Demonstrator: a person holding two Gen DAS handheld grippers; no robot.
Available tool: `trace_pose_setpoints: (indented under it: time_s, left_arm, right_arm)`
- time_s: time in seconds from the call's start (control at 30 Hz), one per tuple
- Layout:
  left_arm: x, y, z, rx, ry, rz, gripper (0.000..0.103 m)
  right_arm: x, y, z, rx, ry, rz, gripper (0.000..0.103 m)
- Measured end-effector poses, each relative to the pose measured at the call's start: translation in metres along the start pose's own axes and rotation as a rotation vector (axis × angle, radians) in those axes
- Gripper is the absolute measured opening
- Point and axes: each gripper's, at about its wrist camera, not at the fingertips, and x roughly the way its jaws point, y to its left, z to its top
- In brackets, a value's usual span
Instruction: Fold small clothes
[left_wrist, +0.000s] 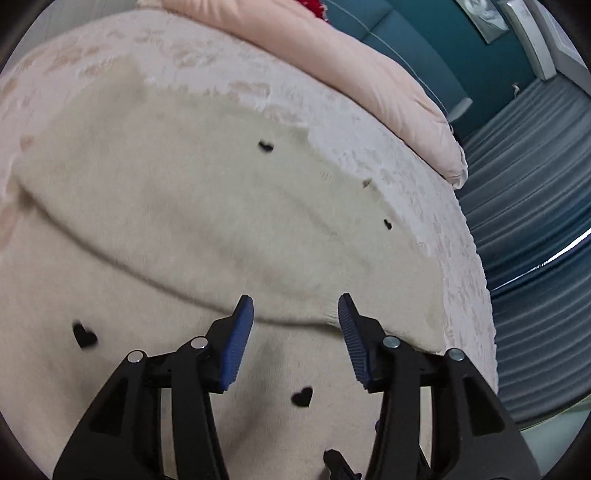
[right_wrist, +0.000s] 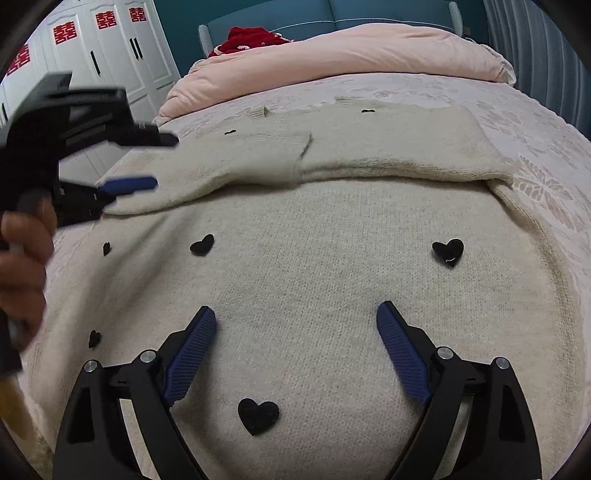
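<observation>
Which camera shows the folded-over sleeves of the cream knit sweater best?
The right wrist view: both sleeves lie crossing the cream knit sweater with black hearts, cuffs visible. The left wrist view shows one blurred sleeve, close up.

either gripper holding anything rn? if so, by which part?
Nothing held. Left gripper and right gripper are both open above the cream sweater, fingers apart with no fabric between them.

On the bed (right_wrist: 535, 122) a cream sweater (right_wrist: 314, 280) lies flat, a pink duvet (right_wrist: 351, 55) bunched behind it.
</observation>
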Motion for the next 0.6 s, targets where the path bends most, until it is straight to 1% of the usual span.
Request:
trace_pose_setpoints:
  time_s: [0.07,0.13,0.2,0.27,0.33,0.37,0.43,0.5,0.53,0.57,0.6]
  left_arm:
    - [-0.004,0.027,-0.014,-0.101,0.001,-0.009,0.047]
    - [-0.017,0.054,-0.015,-0.173,-0.025,-0.008,0.047]
    - [-0.034,0.074,-0.005,-0.200,-0.090,0.013,0.048]
    - [-0.049,0.096,0.011,-0.250,-0.144,0.005,0.053]
    - [-0.057,0.116,0.026,-0.339,-0.163,-0.021,0.054]
    - [-0.060,0.124,0.032,-0.382,-0.169,-0.039,0.054]
    - [-0.064,0.138,0.039,-0.445,-0.189,-0.058,0.054]
    - [-0.068,0.146,0.041,-0.466,-0.202,-0.058,0.054]
    - [-0.069,0.148,0.040,-0.466,-0.209,-0.060,0.054]
    - [-0.071,0.149,0.039,-0.461,-0.212,-0.060,0.054]
    - [-0.072,0.150,0.038,-0.456,-0.212,-0.061,0.054]
  right_arm:
    - [-0.004,-0.002,0.005,0.025,0.004,0.018,0.086]
    - [-0.010,-0.005,0.017,0.066,0.000,0.035,0.086]
    - [-0.013,-0.009,0.039,0.138,-0.024,0.063,0.086]
    - [-0.003,-0.012,0.066,0.207,-0.005,0.109,0.086]
    - [0.017,-0.013,0.091,0.275,0.023,0.154,0.085]
    - [0.027,-0.011,0.101,0.301,0.031,0.160,0.084]
    - [0.050,-0.005,0.117,0.315,0.063,0.144,0.073]
    - [0.071,0.001,0.127,0.320,0.101,0.140,0.067]
    - [0.079,0.005,0.128,0.319,0.112,0.115,0.065]
    - [0.084,0.009,0.129,0.311,0.117,0.082,0.057]
    - [0.087,0.011,0.129,0.298,0.118,0.048,0.041]
